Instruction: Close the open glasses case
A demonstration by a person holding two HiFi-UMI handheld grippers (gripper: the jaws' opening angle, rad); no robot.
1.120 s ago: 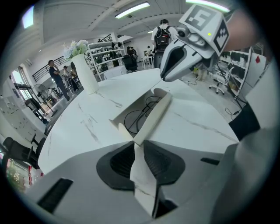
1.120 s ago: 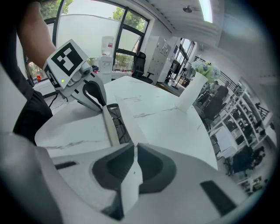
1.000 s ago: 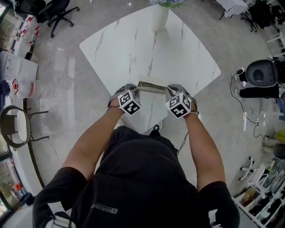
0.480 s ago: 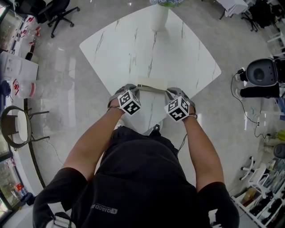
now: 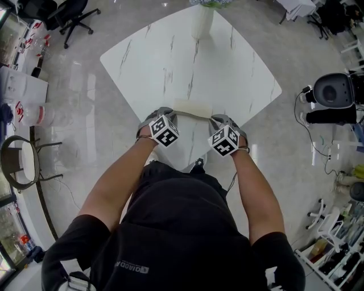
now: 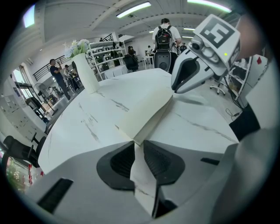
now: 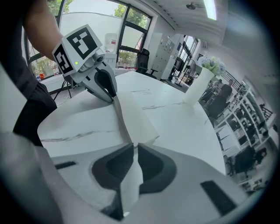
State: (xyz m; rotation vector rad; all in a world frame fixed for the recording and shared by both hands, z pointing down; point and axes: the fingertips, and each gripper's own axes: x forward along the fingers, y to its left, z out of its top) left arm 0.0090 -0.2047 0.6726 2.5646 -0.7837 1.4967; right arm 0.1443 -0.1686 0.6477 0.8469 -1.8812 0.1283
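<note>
Now my left hand-held gripper [image 6: 136, 143] has its jaws pinched almost together on one end of the cream glasses case [image 5: 192, 108], and my right hand-held gripper [image 7: 134, 145] pinches the other end likewise. The case lies between them near the front corner of the white marble desk [image 5: 170, 57], lid lowered.

Below me, a white marble table [image 5: 165, 62] on glossy grey floor [image 5: 85, 108]; white vase [image 5: 203, 21] at 12 o'clock, black office chair [image 5: 77, 17] at 11.
</note>
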